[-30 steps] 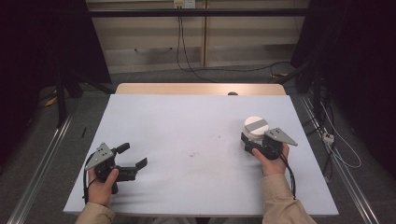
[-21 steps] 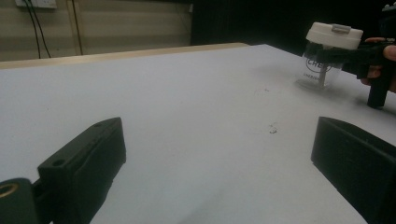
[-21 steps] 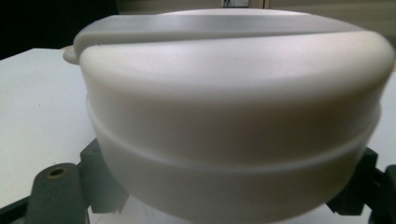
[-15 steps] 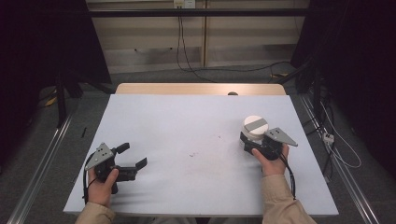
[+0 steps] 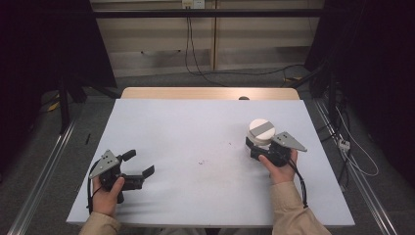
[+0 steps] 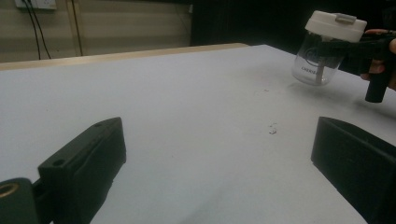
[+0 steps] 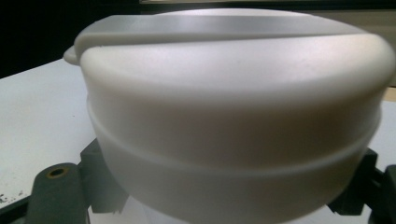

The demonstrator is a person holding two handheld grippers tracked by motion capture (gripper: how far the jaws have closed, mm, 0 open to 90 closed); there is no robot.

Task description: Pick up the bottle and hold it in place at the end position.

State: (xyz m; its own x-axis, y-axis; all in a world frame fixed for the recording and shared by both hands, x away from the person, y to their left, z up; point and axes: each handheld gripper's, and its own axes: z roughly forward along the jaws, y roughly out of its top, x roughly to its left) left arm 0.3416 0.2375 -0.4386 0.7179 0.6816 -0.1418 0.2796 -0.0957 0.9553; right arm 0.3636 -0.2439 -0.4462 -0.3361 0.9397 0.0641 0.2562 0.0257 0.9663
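A clear glass jar (image 5: 259,131) with a white lid and a grey tab stands at the right of the white table (image 5: 195,132). My right gripper (image 5: 257,145) is shut on the jar's body just under the lid, one black jaw on each side. In the right gripper view the lid of the jar (image 7: 233,116) looms very close, and the right gripper (image 7: 229,198) clasps it below. In the left gripper view the jar (image 6: 322,60) is far off at the upper right; I cannot tell whether it touches the table. My left gripper (image 5: 139,163) rests open at the front left, with nothing in the left gripper (image 6: 219,163).
A few dark specks (image 5: 201,161) lie mid-table. The table's bare wooden far edge (image 5: 210,93) shows beyond the white sheet. Cables run over the floor behind the table and along its right side.
The right gripper and the jar have drifted slightly to the left. The left gripper has stayed put.
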